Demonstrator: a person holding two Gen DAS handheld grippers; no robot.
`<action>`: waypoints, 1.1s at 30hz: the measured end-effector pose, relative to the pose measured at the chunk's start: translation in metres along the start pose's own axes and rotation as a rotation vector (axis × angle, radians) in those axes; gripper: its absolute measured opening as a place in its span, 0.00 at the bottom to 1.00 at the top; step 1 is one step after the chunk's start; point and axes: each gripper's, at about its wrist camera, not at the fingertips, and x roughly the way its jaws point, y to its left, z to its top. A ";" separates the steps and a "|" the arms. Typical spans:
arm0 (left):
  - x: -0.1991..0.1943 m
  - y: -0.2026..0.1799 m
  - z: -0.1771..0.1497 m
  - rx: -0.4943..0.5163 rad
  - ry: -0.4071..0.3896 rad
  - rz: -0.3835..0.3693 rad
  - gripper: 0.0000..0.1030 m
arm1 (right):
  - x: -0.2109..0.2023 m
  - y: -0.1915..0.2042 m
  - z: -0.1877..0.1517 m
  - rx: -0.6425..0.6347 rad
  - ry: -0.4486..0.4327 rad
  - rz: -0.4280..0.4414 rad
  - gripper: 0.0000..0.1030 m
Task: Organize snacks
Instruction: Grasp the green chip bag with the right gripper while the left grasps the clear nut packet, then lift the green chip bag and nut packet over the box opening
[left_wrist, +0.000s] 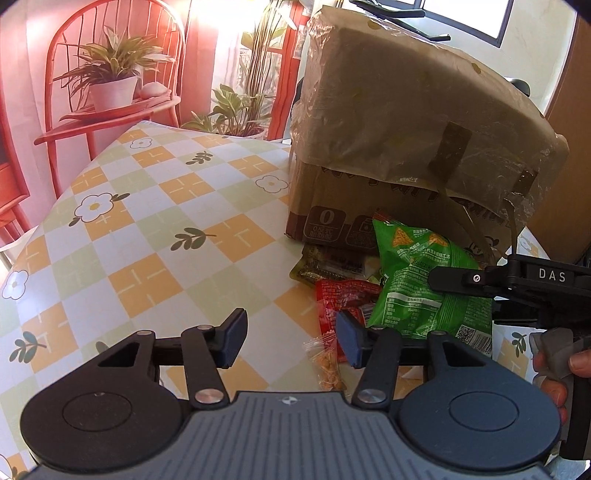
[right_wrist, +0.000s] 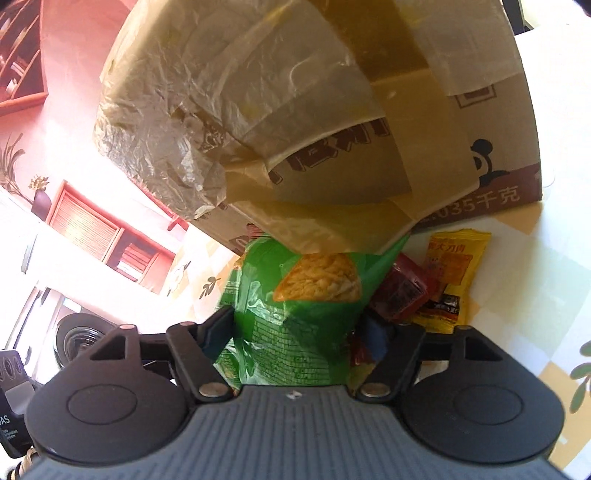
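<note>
A green chip bag (left_wrist: 417, 280) lies against a taped cardboard box (left_wrist: 406, 122) on the checkered table. My right gripper (right_wrist: 301, 332) is shut on the green chip bag (right_wrist: 295, 314); its finger (left_wrist: 454, 278) shows from the right in the left wrist view. Under the bag lie a red snack packet (left_wrist: 340, 299), a dark olive packet (left_wrist: 328, 264) and a small clear packet (left_wrist: 327, 363). My left gripper (left_wrist: 291, 338) is open and empty, just left of the pile. In the right wrist view a yellow packet (right_wrist: 452, 273) and a red packet (right_wrist: 400, 291) lie beside the bag.
The checkered tablecloth (left_wrist: 147, 229) spreads to the left of the box. A red chair with a potted plant (left_wrist: 110, 81) stands beyond the table's far edge. The box's loose taped flap (right_wrist: 332, 206) hangs over the snacks.
</note>
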 end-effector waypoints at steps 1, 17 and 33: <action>0.000 -0.001 -0.001 0.002 0.000 0.002 0.54 | -0.001 0.001 0.000 -0.008 -0.004 0.000 0.68; 0.030 -0.034 -0.025 0.092 0.085 0.008 0.50 | -0.045 0.001 -0.021 -0.173 -0.075 -0.063 0.67; 0.013 -0.018 -0.026 0.069 0.020 0.061 0.18 | -0.037 0.012 -0.021 -0.206 -0.050 -0.047 0.67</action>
